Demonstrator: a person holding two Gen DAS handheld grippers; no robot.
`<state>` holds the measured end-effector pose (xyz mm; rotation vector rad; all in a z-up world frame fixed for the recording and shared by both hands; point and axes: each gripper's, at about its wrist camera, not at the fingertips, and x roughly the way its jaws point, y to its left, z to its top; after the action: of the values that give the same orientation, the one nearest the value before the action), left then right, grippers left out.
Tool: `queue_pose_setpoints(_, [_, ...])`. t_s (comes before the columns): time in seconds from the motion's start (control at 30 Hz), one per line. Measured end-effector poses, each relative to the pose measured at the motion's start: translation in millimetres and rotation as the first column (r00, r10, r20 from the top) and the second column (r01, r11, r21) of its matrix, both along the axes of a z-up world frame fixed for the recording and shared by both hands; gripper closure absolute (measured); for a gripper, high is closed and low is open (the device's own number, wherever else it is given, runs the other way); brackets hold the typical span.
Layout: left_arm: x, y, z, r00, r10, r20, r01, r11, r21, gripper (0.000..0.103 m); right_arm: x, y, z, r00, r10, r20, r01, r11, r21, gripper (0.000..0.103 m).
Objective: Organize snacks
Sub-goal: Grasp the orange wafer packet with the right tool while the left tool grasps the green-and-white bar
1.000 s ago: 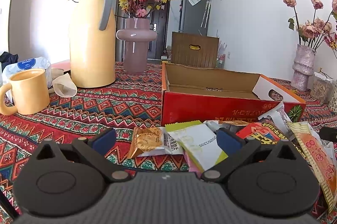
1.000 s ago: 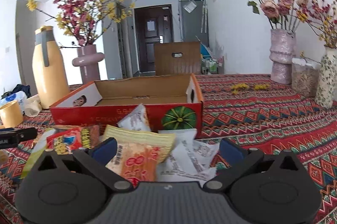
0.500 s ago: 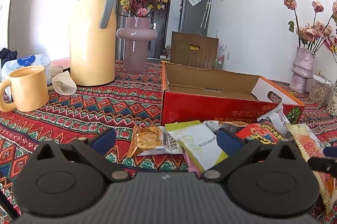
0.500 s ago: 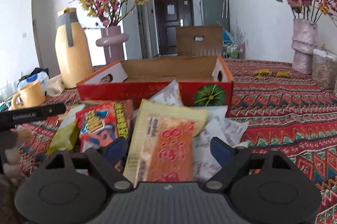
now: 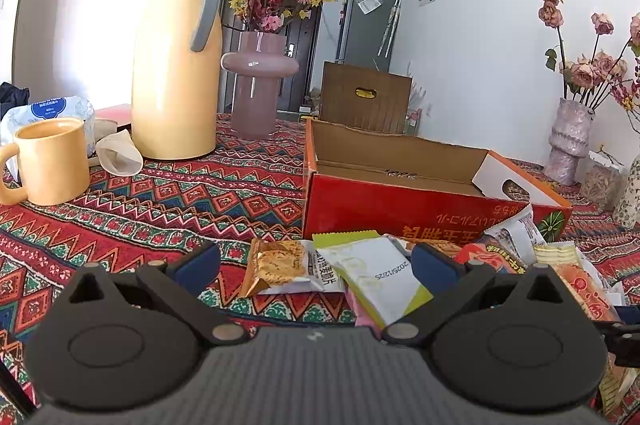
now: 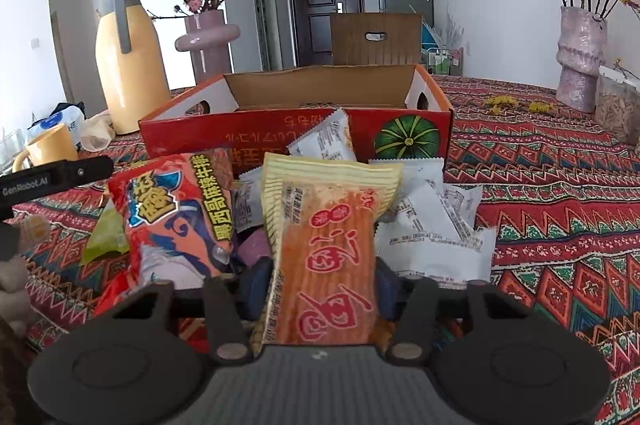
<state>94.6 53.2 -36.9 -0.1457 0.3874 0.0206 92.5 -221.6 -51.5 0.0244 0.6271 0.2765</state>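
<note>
A pile of snack packets lies on the patterned cloth in front of an open red cardboard box point(image 6: 256, 137). My right gripper point(image 6: 320, 289) is closing on an orange-and-yellow snack packet point(image 6: 324, 249); its blue pads touch both long edges. A red-and-blue packet point(image 6: 172, 209) lies to its left and white packets point(image 6: 432, 225) to its right. My left gripper point(image 5: 316, 267) stands open and low over the cloth, with a biscuit packet point(image 5: 276, 263) and a white-and-green packet point(image 5: 372, 273) just ahead of its fingers. The box point(image 5: 380, 213) looks empty inside.
A yellow thermos jug point(image 5: 176, 65), a yellow mug point(image 5: 52, 161) and a pink flower vase point(image 5: 256, 85) stand at the left. A pale vase of dried roses point(image 5: 568, 145) and a clear jar point(image 6: 616, 105) stand at the right. A brown box point(image 6: 376, 41) sits behind.
My right gripper moved in over the pile and its jaws narrowed from wide open onto the orange-and-yellow packet. The left gripper has stayed where it was.
</note>
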Motion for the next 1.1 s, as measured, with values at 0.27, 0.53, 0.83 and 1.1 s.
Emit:
queue_pose_setpoints(0.27, [0.5, 0.1, -0.1, 1.0, 0.004, -0.006, -0.004, 1.0, -0.003, 0.0, -8.7, -7.9, 12.5, 0.998, -0.005, 0.056, 0.003, 0.999, 0.034, 0.065])
queue_pose_setpoints(0.53, [6.7, 2.5, 1.3, 0.997, 0.023, -0.071, -0.024, 1.0, -0.01, 0.0, -10.4, -23.7, 22.7, 0.992, -0.055, 0.114, 0.046, 0.996, 0.079, 0.065])
queue_pose_setpoints(0.83, [0.2, 1.5, 5.4, 0.977, 0.04, -0.209, -0.05, 0.998, -0.044, 0.0, -12.9, -30.5, 22.0, 0.99, -0.055, 0.128, 0.041, 0.993, 0.111, 0.064])
queue_pose_setpoints(1.1, [8.5, -17.8, -6.2, 0.937, 0.074, -0.341, -0.077, 0.997, 0.006, 0.0, -15.9, -35.9, 20.6, 0.99, -0.047, 0.131, 0.029, 0.99, 0.138, 0.064])
